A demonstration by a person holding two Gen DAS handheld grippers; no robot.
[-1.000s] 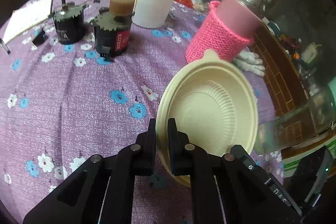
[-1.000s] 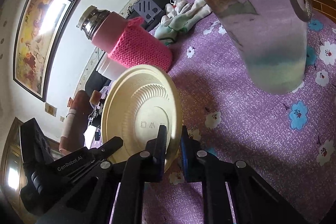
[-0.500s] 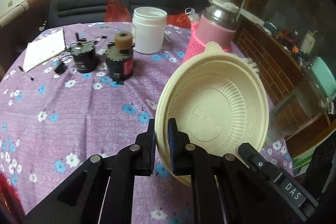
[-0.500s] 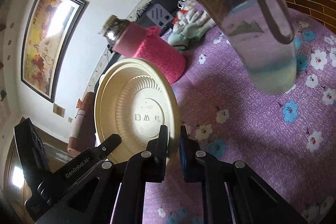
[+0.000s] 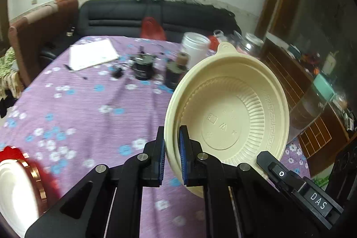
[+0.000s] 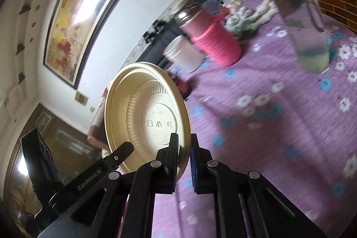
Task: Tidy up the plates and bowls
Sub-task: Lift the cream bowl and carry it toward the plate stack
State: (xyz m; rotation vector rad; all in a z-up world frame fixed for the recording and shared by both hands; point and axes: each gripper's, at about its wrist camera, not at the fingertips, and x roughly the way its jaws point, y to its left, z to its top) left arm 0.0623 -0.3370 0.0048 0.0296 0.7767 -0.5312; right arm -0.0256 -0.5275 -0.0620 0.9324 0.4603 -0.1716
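Soft, even indoor light fills both views, fairly dim, with dark rounded corners from the fisheye lenses. Straight lines bow hard toward the edges. In the right wrist view, a bright glare patch whitens the glass of the framed painting (image 6: 75, 21); the light seems to come from a window or lamp out of frame. The flowered cloth on the desk (image 6: 279, 126) smears with motion blur. In the left wrist view, the red and white dish (image 5: 15, 189) at the lower left is badly blurred, while the cream bowl (image 5: 234, 117) looks sharp, faintly shaded inside.
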